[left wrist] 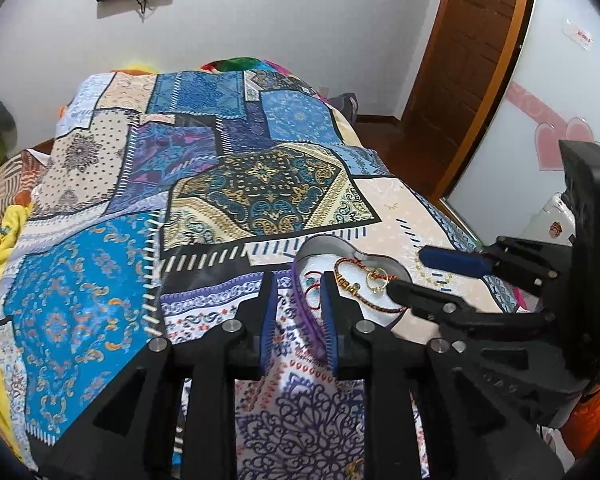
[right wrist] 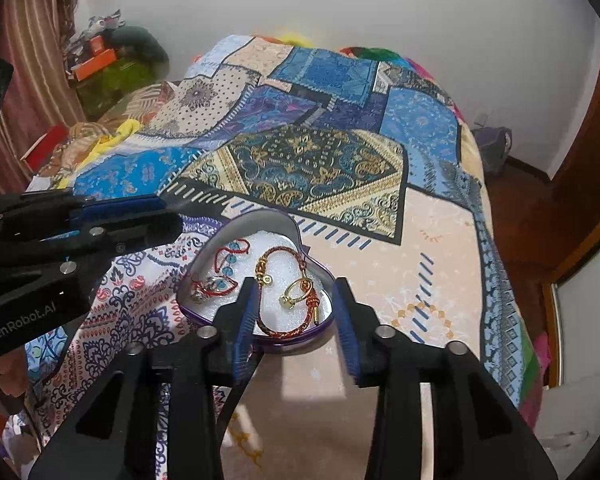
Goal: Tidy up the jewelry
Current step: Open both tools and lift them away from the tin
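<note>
Nearest, right claw (right wrist: 296, 316) released, fingers straddling the near edge of the heart-shaped tin (right wrist: 324, 280) on the bed (right wrist: 400, 280). Left claw (left wrist: 298, 312) slightly parted astride the tin's purple left rim, not pinching it. Inside on white foam: braided bracelet (right wrist: 284, 330), gold ring (right wrist: 296, 292), red cord bracelet (right wrist: 224, 258). Farther off, patchwork bedspread (right wrist: 308, 164).

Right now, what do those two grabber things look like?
Both are black plastic. The left gripper and right gripper each have two long fingers with ridged blue pads and round silver bolts. White letters on the left gripper's side read GenRobot.AI.
</note>
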A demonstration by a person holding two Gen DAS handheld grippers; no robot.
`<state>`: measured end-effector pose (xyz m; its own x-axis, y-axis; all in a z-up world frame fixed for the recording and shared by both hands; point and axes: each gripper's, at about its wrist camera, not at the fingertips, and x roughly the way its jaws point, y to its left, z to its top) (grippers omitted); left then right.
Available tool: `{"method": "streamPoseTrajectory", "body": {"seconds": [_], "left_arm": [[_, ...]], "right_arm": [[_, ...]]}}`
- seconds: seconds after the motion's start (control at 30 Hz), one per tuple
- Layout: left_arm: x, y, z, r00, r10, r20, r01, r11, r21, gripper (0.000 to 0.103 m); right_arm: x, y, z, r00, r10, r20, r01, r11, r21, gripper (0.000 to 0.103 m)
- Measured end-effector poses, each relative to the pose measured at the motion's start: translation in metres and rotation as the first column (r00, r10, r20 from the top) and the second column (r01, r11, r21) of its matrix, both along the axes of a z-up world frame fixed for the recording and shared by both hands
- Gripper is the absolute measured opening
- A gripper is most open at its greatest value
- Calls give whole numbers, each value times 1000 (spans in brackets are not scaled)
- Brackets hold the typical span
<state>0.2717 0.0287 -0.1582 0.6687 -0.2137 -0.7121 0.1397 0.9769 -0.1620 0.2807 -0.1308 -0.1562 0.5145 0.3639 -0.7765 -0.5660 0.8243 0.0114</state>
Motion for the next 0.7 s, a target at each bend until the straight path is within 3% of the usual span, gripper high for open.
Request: {"method": "streamPoseTrajectory", "body": {"seconds": [0.3,0.7], "left_arm": [[-35,15,12,999,24,36,-25,999,32,33],[-81,34,0,999,34,4,-34,997,73,34]], "right_arm": [[-15,5,20,999,-20,31,20,1000,-5,39],[-53,3,29,997,-59,51,60,998,-23,39]]}}
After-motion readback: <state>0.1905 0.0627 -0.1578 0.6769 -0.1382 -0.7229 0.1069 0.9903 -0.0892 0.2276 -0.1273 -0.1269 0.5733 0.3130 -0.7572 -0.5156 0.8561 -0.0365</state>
